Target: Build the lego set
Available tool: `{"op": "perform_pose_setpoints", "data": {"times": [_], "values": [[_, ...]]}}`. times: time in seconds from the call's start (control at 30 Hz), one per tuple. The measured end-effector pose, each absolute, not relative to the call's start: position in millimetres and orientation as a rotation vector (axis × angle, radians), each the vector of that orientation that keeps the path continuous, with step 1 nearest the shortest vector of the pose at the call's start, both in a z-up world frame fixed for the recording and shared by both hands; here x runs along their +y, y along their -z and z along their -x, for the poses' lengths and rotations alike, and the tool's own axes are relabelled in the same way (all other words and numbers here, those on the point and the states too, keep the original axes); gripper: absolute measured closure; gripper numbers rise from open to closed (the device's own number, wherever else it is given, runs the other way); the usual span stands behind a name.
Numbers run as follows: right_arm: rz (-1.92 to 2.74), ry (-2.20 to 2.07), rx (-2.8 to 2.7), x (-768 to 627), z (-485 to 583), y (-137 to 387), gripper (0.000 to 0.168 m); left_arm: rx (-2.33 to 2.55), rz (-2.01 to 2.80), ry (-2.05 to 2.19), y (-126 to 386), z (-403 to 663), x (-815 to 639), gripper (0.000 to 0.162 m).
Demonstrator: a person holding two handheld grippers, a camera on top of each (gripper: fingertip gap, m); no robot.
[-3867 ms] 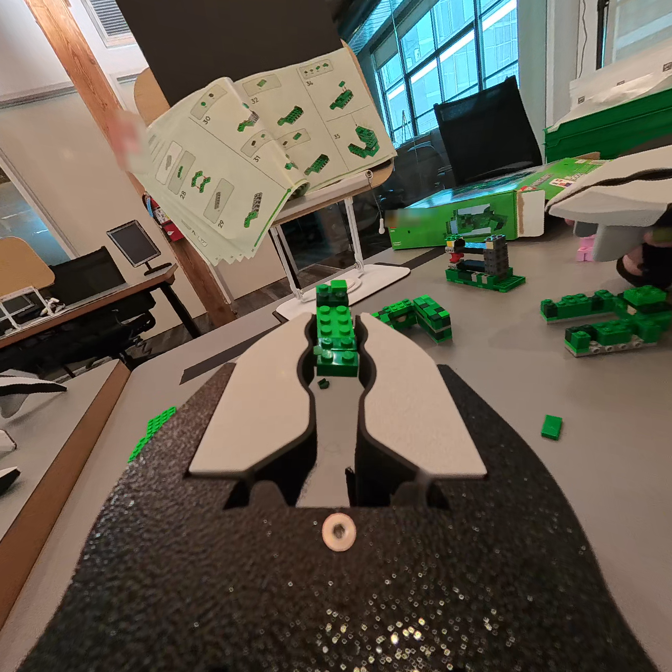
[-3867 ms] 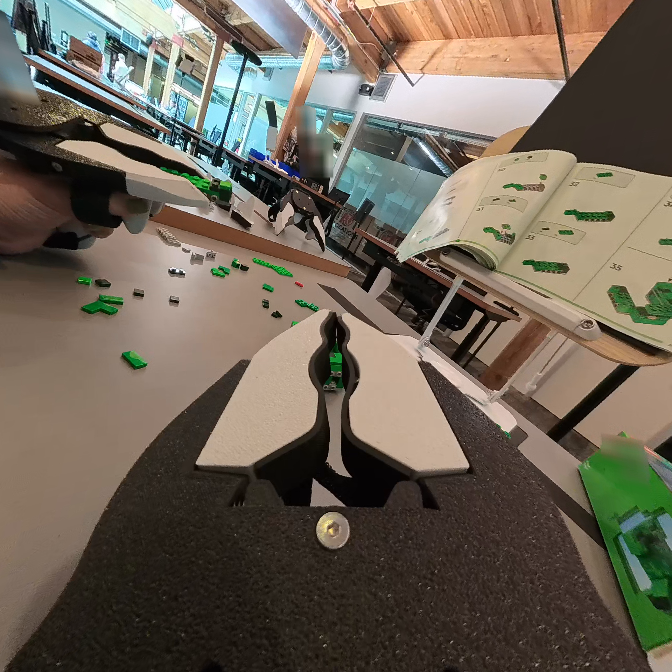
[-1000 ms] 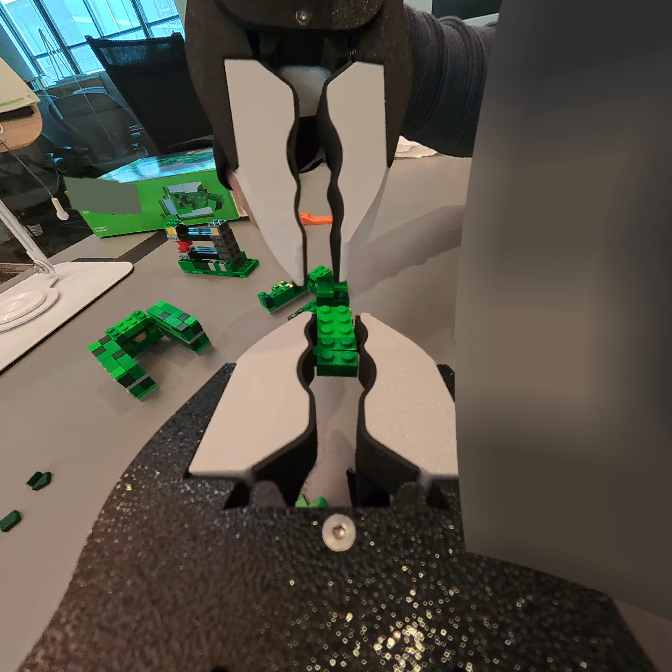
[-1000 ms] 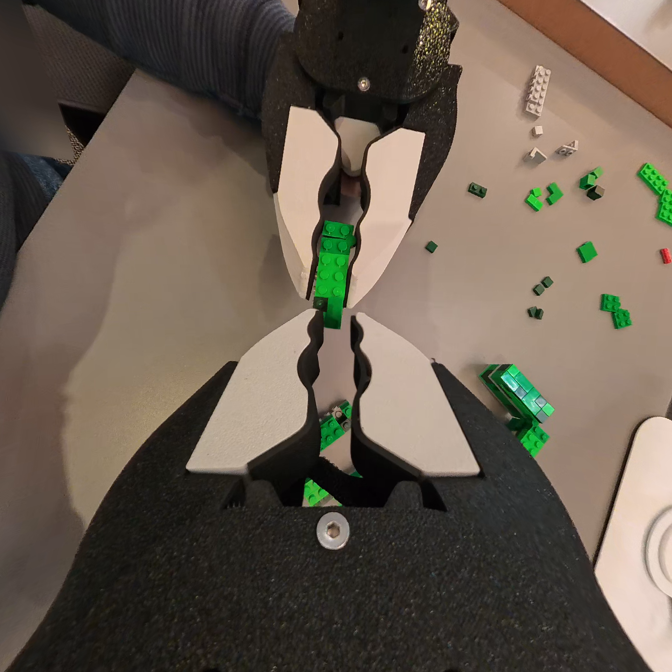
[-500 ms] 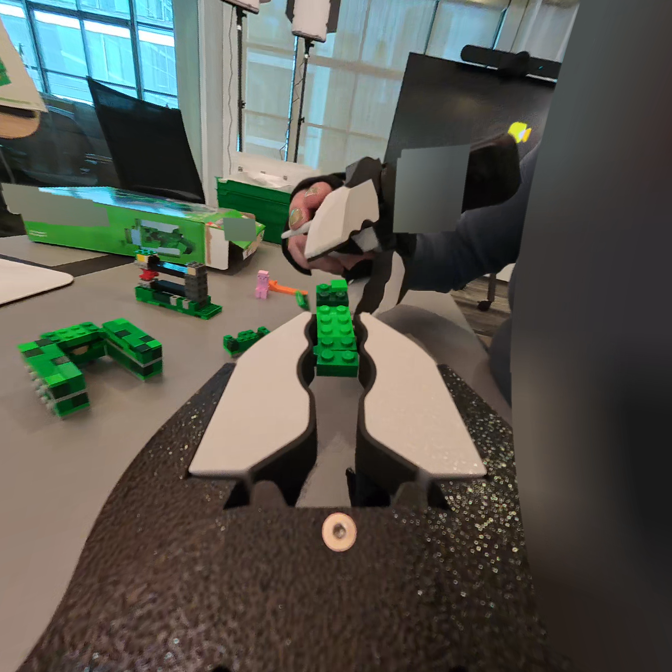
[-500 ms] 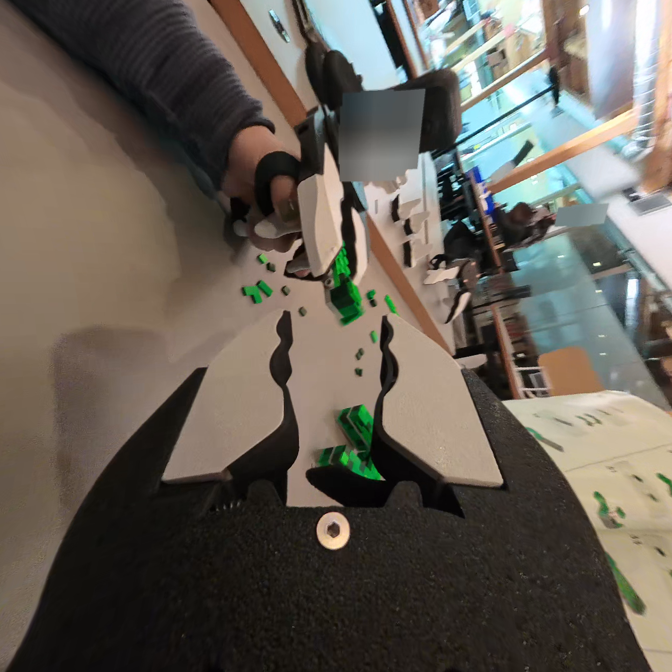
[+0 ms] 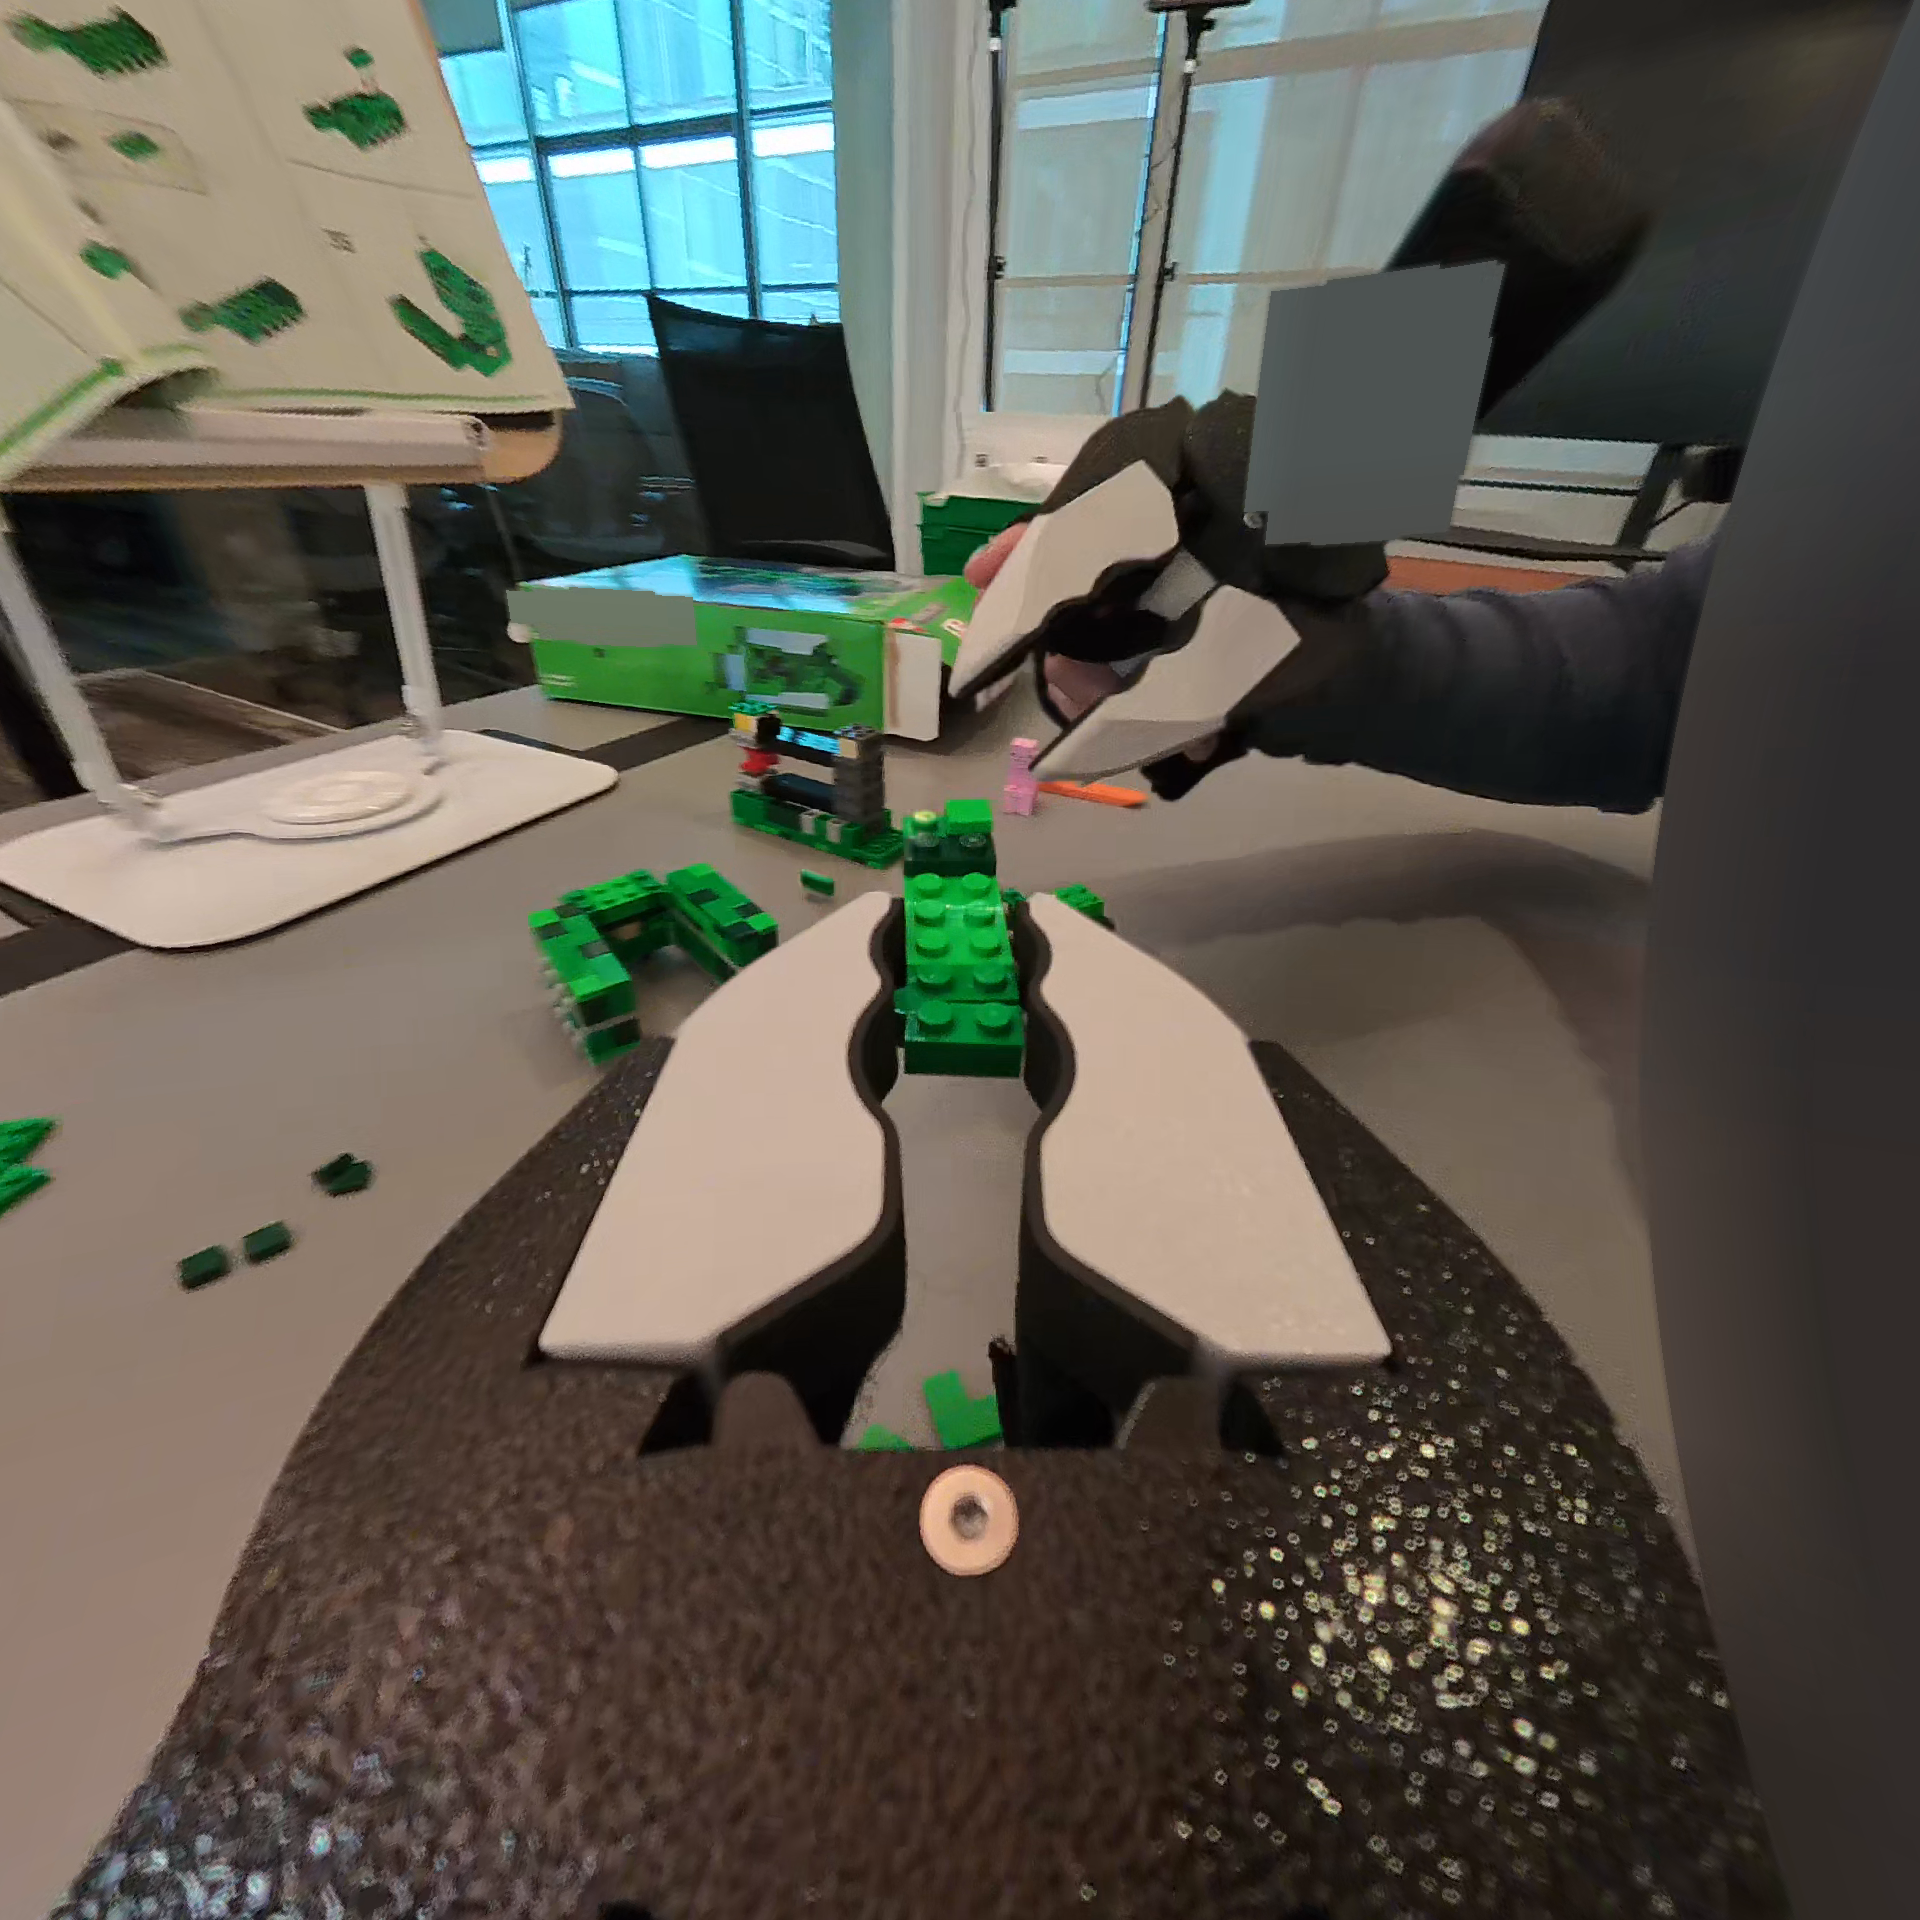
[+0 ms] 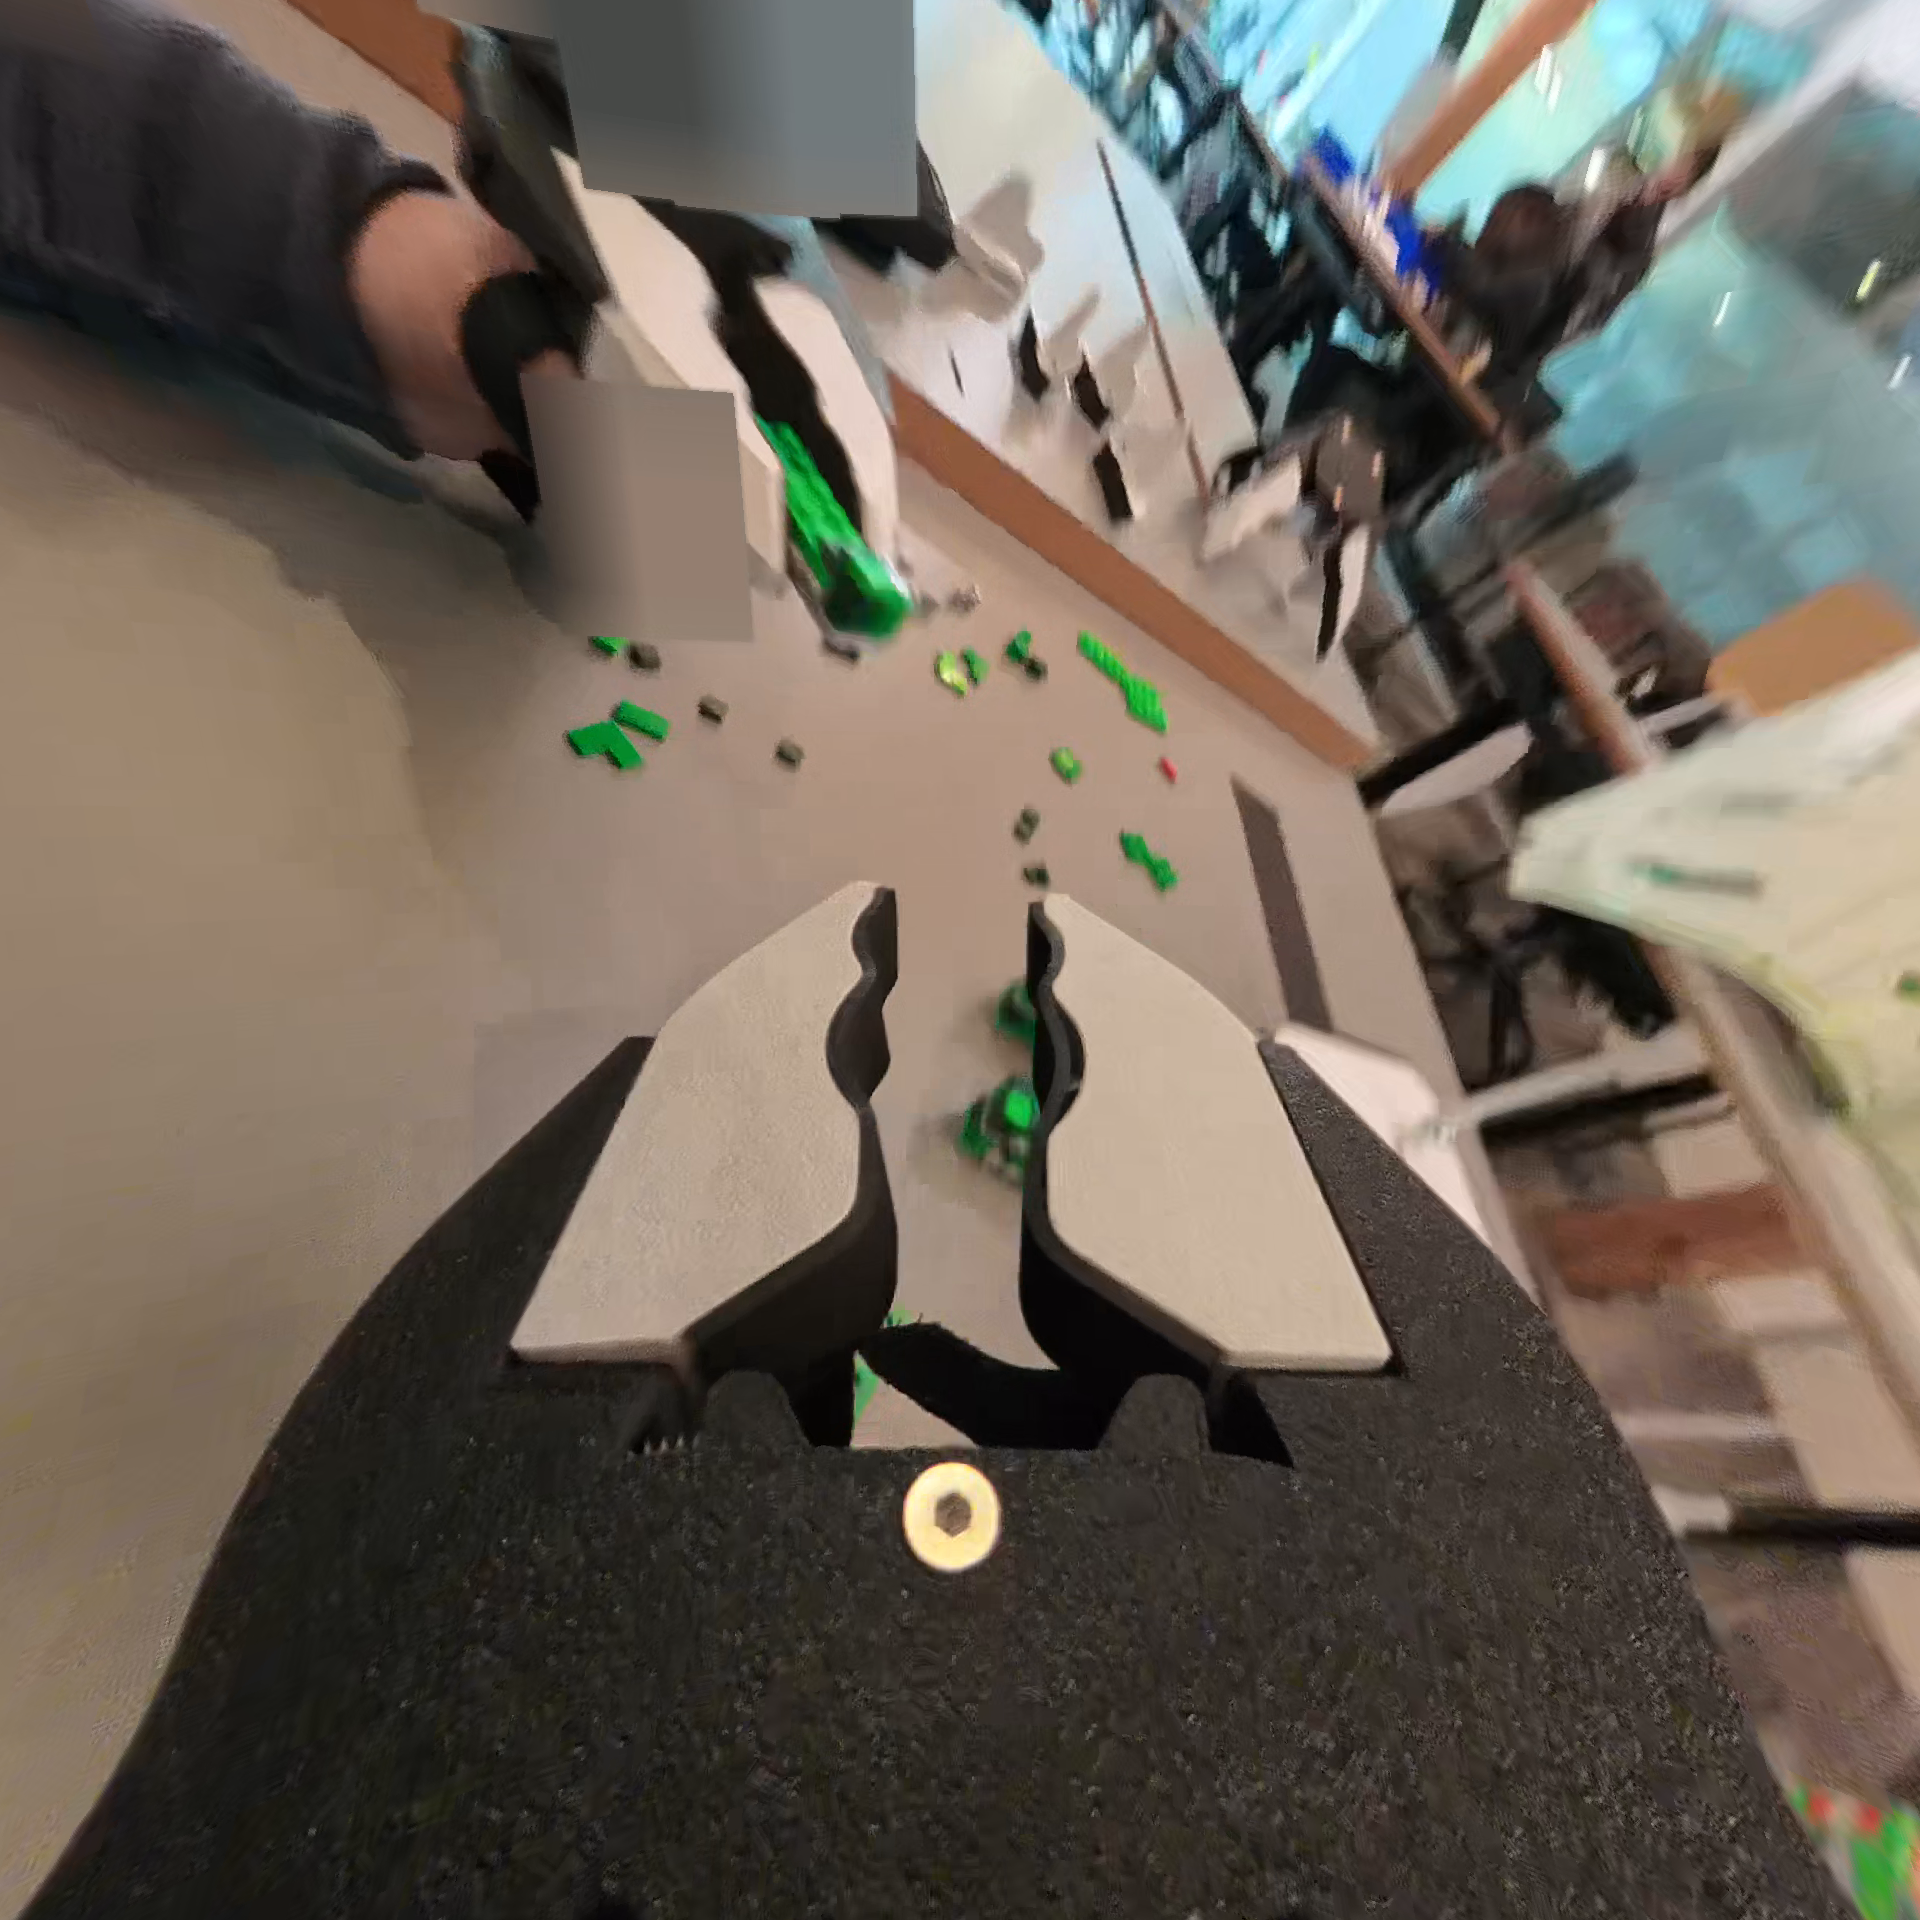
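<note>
the left tool (image 7: pixel 961 914) is pinching a green brick stack (image 7: pixel 961 971), holding it clear above the grey desk (image 7: pixel 364 1039). the stack's long axis is running straight forward along the fingers, studs facing up, its dark end poking out past the fingertips. the right tool (image 7: pixel 997 717) is hanging in the air off to the right, fingers spread with nothing between them; in its own view (image 8: pixel 961 899) the gap is showing only desk and blurred bricks. bare desk is lying under and to the right of the stack. ahead of it a u-shaped green build (image 7: pixel 644 935) and a dark layered build (image 7: pixel 810 790) are sitting close together, with the green box (image 7: pixel 727 644) behind them. the booklet stand (image 7: pixel 312 810) is filling the far left. loose green pieces (image 8: pixel 618 732) are scattering across the desk toward its wooden edge (image 8: pixel 1091 561).
</note>
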State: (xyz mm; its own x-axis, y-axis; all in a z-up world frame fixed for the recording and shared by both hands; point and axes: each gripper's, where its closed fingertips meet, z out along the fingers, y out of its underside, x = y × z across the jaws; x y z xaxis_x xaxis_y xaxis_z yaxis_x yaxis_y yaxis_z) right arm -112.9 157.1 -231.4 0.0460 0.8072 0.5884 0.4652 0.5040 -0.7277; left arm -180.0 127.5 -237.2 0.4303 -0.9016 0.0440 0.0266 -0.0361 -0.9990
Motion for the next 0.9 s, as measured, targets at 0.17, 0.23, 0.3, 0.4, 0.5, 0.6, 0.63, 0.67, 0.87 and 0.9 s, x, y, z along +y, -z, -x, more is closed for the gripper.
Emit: {"op": "perform_pose_setpoints", "data": {"times": [0.17, 0.23, 0.3, 0.4, 0.5, 0.6, 0.63, 0.67, 0.87, 0.9], "values": [[1.471, -0.274, -1.496, 213.2, 61.5, 241.9, 0.151, 0.86, 1.408, 0.789, 240.9, 179.6, 132.1, 0.143], [1.628, -0.21, -1.509, 232.2, 40.9, 255.2, 0.153, 0.88, 1.42, 0.745, 244.5, 177.9, 133.5, 0.143], [1.758, -0.156, -1.544, 246.9, 26.7, 268.5, 0.151, 0.898, 1.428, 0.725, 247.6, 175.2, 133.9, 0.143], [1.824, -0.131, -1.666, 258.7, 22.1, 279.5, 0.153, 0.923, 1.43, 0.728, 250.7, 171.2, 132.2, 0.143], [1.847, -0.121, -1.86, 264.9, 29.2, 282.6, 0.15, 0.939, 1.424, 0.736, 251.7, 168.8, 130.4, 0.143], [1.828, -0.012, -2.113, 277.8, 34.2, 287.5, 0.144, 0.949, 1.42, 0.745, 252.1, 167.3, 129.1, 0.143], [1.847, 0.043, -2.185, 284.4, 32.6, 291.7, 0.144, 0.953, 1.421, 0.747, 252.6, 166.9, 128.6, 0.143], [1.88, 0.082, -2.255, 289.0, 30.6, 296.9, 0.143, 0.957, 1.422, 0.748, 253.0, 166.6, 128.4, 0.143], [2.085, 0.195, -2.438, 307.0, 21.0, 329.5, 0.14, 0.965, 1.424, 0.748, 254.0, 166.6, 127.7, 0.143], [2.115, 0.178, -2.437, 307.7, 21.4, 333.5, 0.139, 0.963, 1.423, 0.751, 253.6, 166.7, 127.8, 0.143]]}}
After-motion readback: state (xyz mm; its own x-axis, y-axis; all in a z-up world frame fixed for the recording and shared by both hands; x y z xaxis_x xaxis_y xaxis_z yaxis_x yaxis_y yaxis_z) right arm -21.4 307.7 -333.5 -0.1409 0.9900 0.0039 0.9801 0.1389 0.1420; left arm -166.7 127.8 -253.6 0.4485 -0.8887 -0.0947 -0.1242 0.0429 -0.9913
